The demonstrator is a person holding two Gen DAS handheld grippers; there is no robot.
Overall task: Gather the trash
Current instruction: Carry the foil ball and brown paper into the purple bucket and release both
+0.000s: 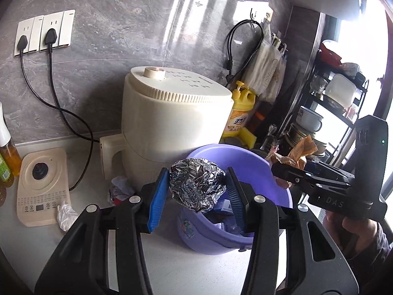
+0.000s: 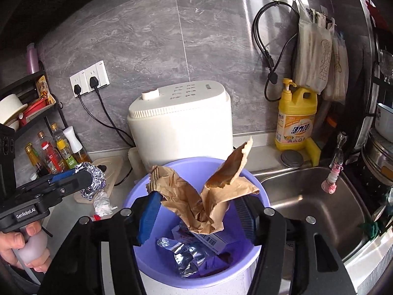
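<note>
A purple bin (image 2: 137,265) stands on the counter in front of a cream appliance. My right gripper (image 2: 199,196) hangs over it, open, with a crumpled brown paper bag (image 2: 186,196) loose between its blue pads and a gap at the right pad. Inside the bin lie a silver wrapper (image 2: 186,255) and a barcoded box (image 2: 208,239). My left gripper (image 1: 196,172) is shut on a crumpled foil ball (image 1: 196,186), just left of the bin's rim (image 1: 221,150). A crumpled tissue (image 2: 103,204) and a clear plastic scrap (image 1: 65,215) lie on the counter.
The cream appliance (image 1: 172,113) stands behind the bin, plugged into wall sockets (image 1: 44,32). A cream base plate (image 1: 41,186) and oil bottles (image 2: 54,152) sit to the left. A steel sink (image 2: 307,196), yellow detergent bottle (image 2: 294,123) and dish rack (image 1: 339,98) lie to the right.
</note>
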